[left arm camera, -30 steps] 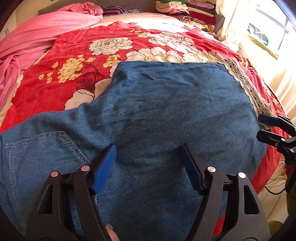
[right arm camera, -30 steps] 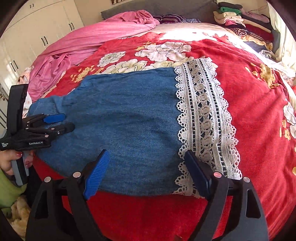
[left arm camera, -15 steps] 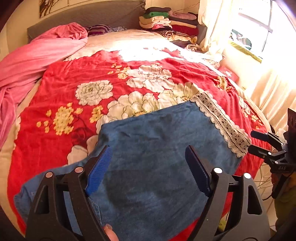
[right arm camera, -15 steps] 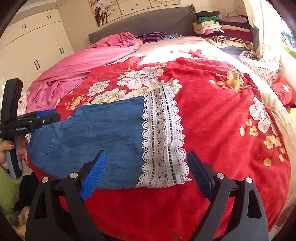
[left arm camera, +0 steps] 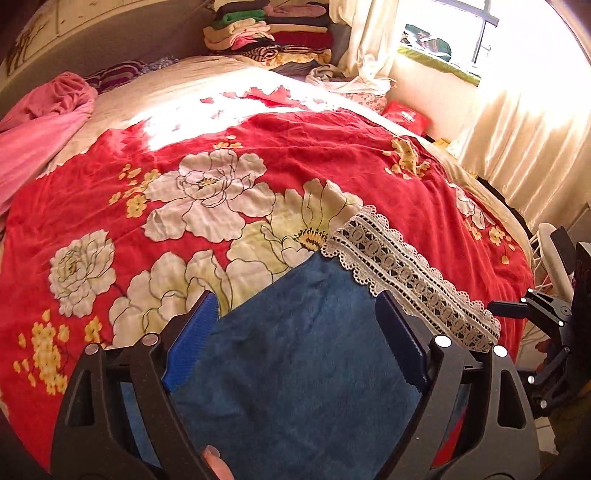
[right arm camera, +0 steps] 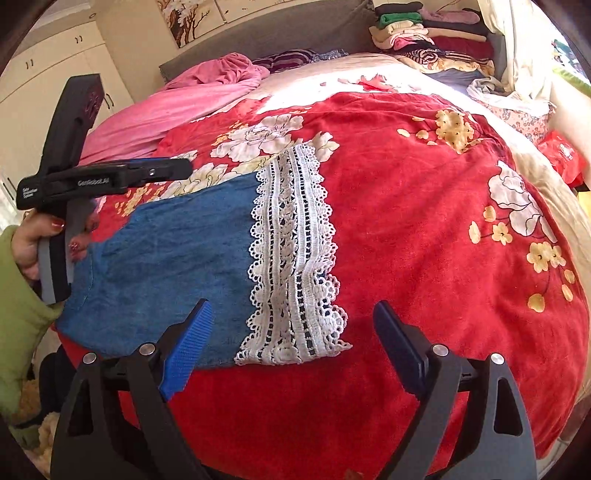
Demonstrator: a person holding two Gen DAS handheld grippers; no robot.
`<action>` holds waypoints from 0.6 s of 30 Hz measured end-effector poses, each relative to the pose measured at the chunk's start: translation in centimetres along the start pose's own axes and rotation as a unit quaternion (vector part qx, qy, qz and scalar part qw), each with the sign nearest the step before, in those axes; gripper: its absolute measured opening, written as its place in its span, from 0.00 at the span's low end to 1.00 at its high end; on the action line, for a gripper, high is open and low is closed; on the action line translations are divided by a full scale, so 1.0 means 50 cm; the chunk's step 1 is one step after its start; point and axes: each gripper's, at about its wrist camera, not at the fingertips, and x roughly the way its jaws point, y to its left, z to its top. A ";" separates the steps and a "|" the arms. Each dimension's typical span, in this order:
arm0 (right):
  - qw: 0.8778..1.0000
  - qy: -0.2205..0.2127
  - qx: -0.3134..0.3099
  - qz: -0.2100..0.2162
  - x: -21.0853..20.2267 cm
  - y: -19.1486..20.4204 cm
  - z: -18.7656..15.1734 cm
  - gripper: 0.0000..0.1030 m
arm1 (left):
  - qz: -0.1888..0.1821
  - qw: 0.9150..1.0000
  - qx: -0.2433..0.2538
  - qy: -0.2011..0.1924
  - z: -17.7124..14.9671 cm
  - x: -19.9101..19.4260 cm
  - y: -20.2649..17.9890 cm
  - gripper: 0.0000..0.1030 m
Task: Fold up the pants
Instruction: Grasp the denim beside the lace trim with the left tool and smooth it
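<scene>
Opening as we watch, the left gripper (left arm camera: 295, 343) spreads its jaws in the left wrist view, blue pads well apart and gripping nothing. Folded pants (left arm camera: 295, 369) show between the fingers, below them; contact cannot be told. Off at the right edge sits the right gripper (left arm camera: 532, 314), just beyond the lace hem (left arm camera: 406, 280). Ahead, the red floral blanket (left arm camera: 332, 155) runs wide and bare up to a stack of clothes (left arm camera: 273, 33) by the headboard, a pink sheet (left arm camera: 33, 136) bunched at the left, curtains (left arm camera: 517, 140) along the right.

Over to the right wrist view: the right gripper (right arm camera: 291, 347) stands released, jaws wide, nothing pinched, poised above the near edge of the pants (right arm camera: 166, 258) and the lace hem (right arm camera: 295, 251). The left gripper (right arm camera: 140, 173) hangs clear above the pants' far left end, held by a hand (right arm camera: 33, 240) in a green sleeve (right arm camera: 18, 314). Plenty of open blanket (right arm camera: 424, 221) to the right.

The pants lie flat at the bed's near left corner, blue denim folded into a compact block, white lace band across the right end, a seam showing at the left.
</scene>
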 end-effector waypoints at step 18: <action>0.995 0.010 0.056 0.080 0.061 -0.018 0.000 0.54 | -0.108 0.991 0.004 0.081 0.039 0.186 0.015 0.47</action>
